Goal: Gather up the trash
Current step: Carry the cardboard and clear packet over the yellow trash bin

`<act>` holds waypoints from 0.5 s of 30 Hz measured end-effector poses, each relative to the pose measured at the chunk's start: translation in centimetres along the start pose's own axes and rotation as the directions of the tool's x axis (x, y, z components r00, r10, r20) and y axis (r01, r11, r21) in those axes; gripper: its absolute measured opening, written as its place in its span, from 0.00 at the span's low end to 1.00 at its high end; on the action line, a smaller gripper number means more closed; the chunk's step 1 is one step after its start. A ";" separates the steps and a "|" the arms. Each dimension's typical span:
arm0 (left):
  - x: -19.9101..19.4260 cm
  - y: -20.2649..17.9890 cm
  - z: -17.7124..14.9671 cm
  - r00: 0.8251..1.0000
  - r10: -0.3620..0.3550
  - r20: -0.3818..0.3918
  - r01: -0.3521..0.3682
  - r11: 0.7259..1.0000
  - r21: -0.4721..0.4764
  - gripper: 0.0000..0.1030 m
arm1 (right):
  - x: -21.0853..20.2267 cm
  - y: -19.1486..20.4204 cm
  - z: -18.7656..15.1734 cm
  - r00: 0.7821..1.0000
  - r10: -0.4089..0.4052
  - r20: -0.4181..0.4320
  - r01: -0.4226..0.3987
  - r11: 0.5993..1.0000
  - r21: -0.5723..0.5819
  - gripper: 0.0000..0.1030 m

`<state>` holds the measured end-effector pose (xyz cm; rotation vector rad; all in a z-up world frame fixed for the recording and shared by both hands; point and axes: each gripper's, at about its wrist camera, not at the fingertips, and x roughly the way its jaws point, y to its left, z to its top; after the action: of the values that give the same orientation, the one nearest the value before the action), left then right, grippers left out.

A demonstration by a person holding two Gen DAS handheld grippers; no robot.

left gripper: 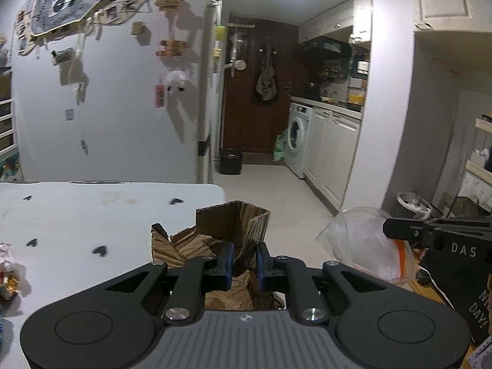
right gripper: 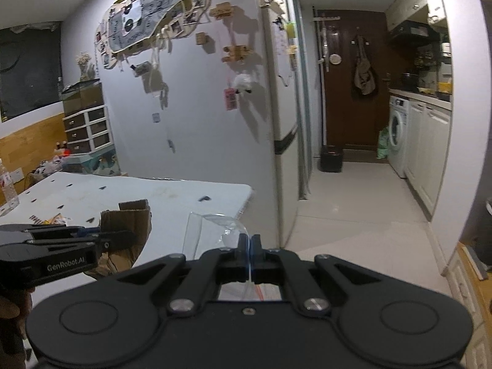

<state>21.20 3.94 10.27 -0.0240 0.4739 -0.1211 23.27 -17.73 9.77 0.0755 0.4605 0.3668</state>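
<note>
**A:** ok going left to right, what's on the far left? I see some crumpled wrappers [left gripper: 9,272] sitting on the white table [left gripper: 92,215].

**B:** yep, those lie near the table's left edge, well apart from both tools. Next over, the left gripper [left gripper: 244,261] has its jaws pinched on a torn piece of brown cardboard [left gripper: 227,230]. The cardboard sticks up in front of the fingers, over the table's near corner.

**A:** and the right one?

**B:** the right gripper [right gripper: 247,247] is squeezed tight on the thin rim of a clear plastic bag [right gripper: 212,230]. The jaws are basically together, just the film between them. From the left camera you can see the bag [left gripper: 366,246] has white paper inside and an orange strip along it.

**A:** anything further right?

**B:** a small bin [left gripper: 413,204] with a liner on the floor by the wall, past the bag. Can't tell what's in it.
</note>
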 end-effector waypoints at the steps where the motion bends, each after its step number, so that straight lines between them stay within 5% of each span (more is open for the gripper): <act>1: 0.1 -0.8 -0.1 1.000 -0.010 -0.002 0.010 1.000 0.006 0.15 | -0.3 -0.5 -0.3 1.000 -0.008 -0.001 0.008 1.000 0.004 0.01; 15: 3.1 -10.1 -2.7 0.990 -0.118 -0.071 0.123 0.990 0.069 0.15 | -3.6 -8.7 -5.6 0.992 -0.120 -0.047 0.123 0.989 0.082 0.01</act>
<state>21.57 -6.41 7.00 0.0235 0.5343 -0.2587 20.60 -27.21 4.98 0.1221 0.5195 0.2292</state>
